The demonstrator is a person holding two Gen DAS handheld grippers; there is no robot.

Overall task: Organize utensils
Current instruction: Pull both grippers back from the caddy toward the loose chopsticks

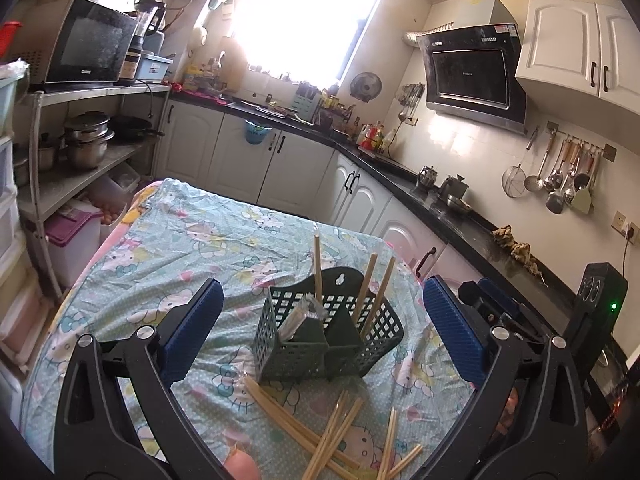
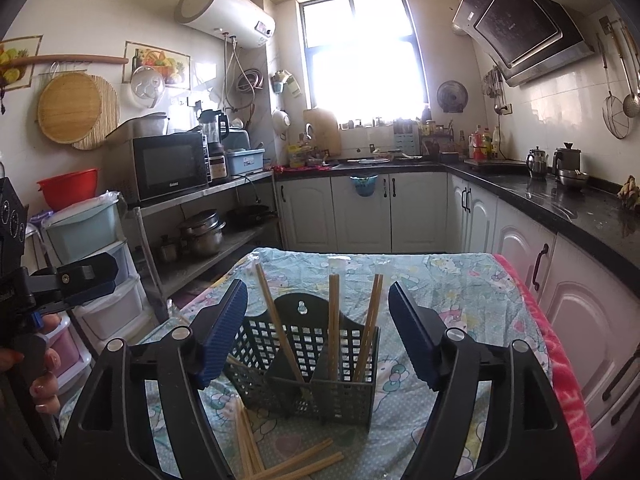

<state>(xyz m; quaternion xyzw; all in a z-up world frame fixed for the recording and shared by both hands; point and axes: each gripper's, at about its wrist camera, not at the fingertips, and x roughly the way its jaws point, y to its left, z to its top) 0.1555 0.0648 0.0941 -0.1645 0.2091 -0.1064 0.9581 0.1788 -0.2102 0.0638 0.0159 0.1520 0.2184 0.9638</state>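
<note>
A: Kitchen, table w/ cartoon-print cloth, cabinets and black counter behind. Status?

B: Partly done, by my read. Green caddy stands upright mid-table, a bit toward the near edge. Sticks already in it: right-wrist view shows approx. three groups standing in its compartments, leaning on the back wall. Left compartment in left-wrist view also holds a wrapped bundle.

A: What's left?

B: Loose chopsticks lying crossed on the cloth at the near edge, just in front of the caddy. Several; exact count unclear, some overlap. Those need picking up and dropping in.

A: Grippers?

B: Left gripper spread wide, nothing between the pads; caddy sits framed between its jaws but apart from them. Right gripper also apart, empty, less wide than the left. Both aimed slightly downward at the caddy from the near side, side by side. Fingers of the person's left hand visible on the handle.
</note>
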